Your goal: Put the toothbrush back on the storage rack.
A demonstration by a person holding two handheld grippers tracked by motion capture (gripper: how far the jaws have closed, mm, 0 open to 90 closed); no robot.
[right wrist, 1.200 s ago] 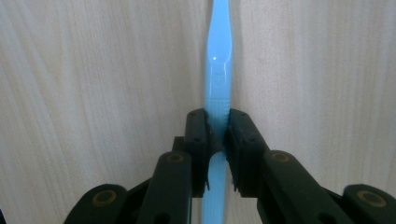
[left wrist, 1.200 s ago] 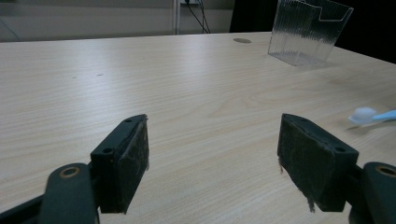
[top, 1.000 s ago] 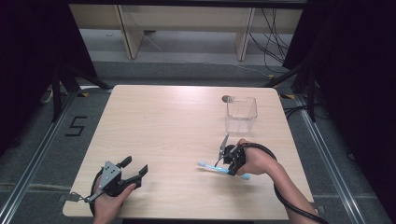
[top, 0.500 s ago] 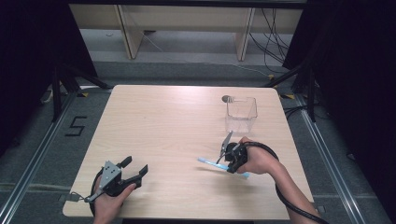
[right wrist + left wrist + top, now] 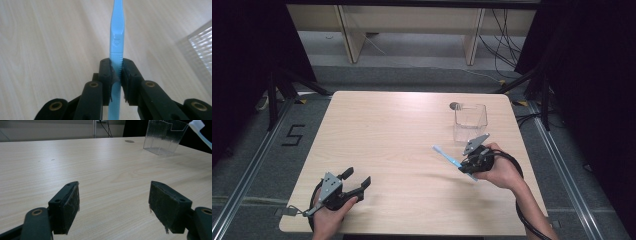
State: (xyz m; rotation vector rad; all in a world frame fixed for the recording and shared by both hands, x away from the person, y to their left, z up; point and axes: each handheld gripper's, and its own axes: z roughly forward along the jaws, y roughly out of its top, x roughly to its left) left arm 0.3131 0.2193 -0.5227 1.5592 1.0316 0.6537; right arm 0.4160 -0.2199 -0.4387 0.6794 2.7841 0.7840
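Observation:
A light blue toothbrush [image 5: 447, 157] is held off the table, its white head [image 5: 198, 125] pointing up and to the left. My right gripper [image 5: 464, 165] is shut on its handle [image 5: 116, 32], with the jaws pressed against both sides of the ribbed grip, and it sits just in front of a clear ribbed plastic container [image 5: 470, 122]. That container [image 5: 200, 47] stands upright near the table's far right. My left gripper [image 5: 358, 177] rests at the front left of the table, open [image 5: 113, 192] with nothing between its pads.
The light wooden table [image 5: 397, 135] has a small dark round hole [image 5: 454, 105] just behind the clear container [image 5: 163, 136]. Black cables trail from both grippers. Dark floor and metal frame legs surround the table.
My right gripper has lifted the toothbrush from lying flat on the table and carried it back toward the container, head raised. The left gripper has stayed put.

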